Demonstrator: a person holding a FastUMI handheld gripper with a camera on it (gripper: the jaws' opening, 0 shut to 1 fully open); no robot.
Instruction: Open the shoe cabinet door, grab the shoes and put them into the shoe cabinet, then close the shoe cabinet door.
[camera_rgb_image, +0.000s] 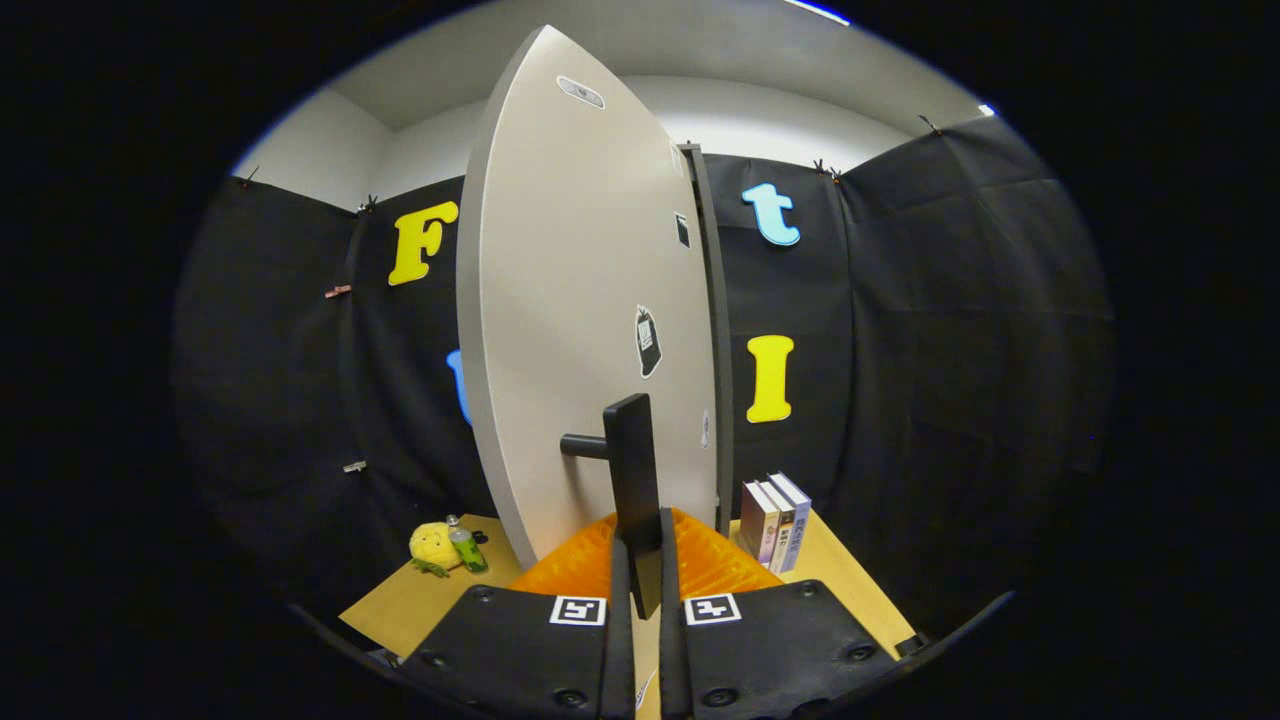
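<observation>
Hand-held gripper (645, 570) clamps door handle (632, 480); cabinet door (580, 320) stickers unreadable.

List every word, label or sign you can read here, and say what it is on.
None can be read.
Stickers on the cabinet door: too small.
Spines of the books: print blurred.
Square markers on the tongs, shut on the door handle: patterns, no words.
Bottle label: too small.

Lab-type recording booth: black cloth wall (950, 330) w/ clips, props on wooden table (410, 605).
</observation>
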